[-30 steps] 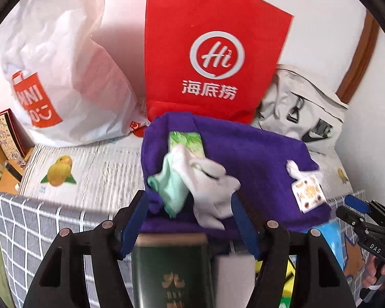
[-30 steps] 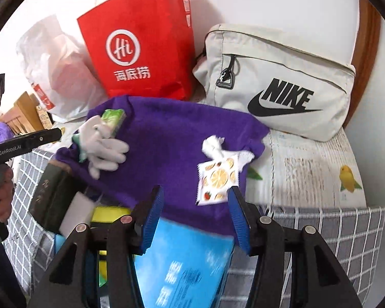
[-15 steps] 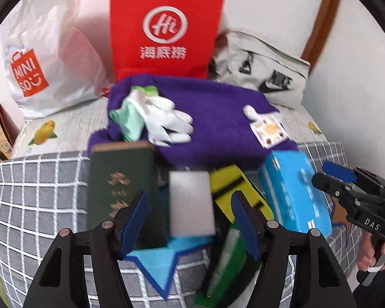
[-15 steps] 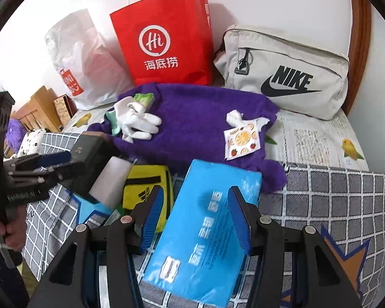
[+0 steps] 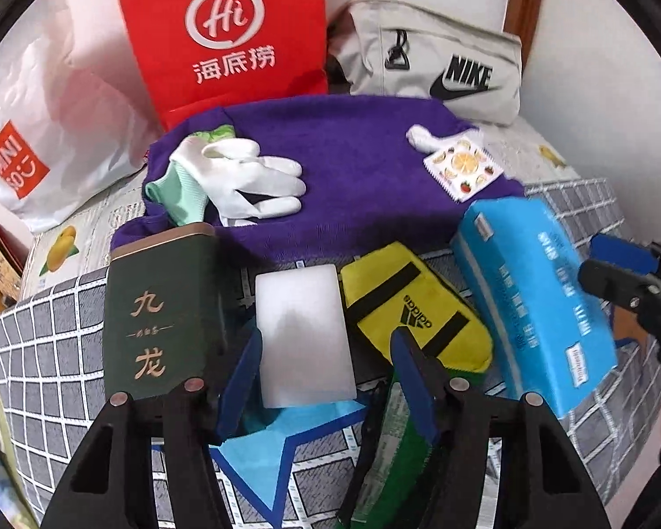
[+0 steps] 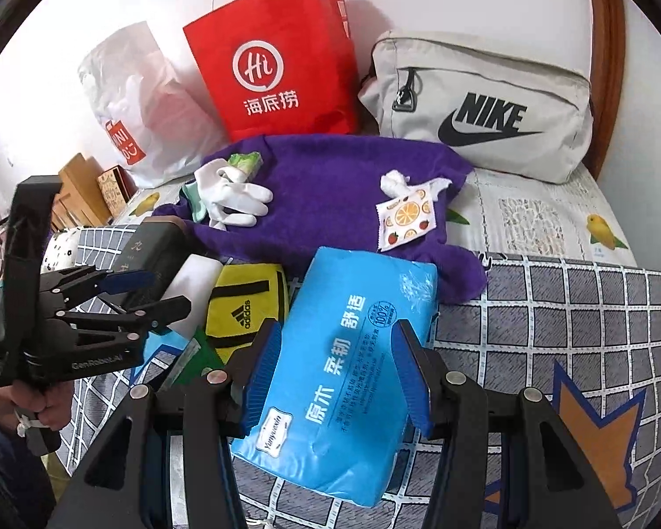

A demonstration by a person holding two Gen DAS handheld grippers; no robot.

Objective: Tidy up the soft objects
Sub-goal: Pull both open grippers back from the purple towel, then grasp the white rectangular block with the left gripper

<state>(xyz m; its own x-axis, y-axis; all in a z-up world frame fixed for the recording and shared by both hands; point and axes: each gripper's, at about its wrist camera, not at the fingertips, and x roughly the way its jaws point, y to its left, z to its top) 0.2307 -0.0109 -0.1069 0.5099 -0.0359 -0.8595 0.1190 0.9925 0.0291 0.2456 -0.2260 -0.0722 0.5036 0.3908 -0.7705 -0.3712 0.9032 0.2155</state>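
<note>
While tilted downward, left gripper (image 5: pixel 326 352) closing astride white block (image 5: pixel 304 335)

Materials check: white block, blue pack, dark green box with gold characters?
White block: looks like foam sponge, matte, soft-edged, no print; could be something denser. Blue pack: thin glossy plastic film, wrinkles and glare, likely tissues inside. Dark green box: rigid, smooth satin faces with gold lettering and a metallic-looking rim; tin or coated card, can't tell which.
</note>
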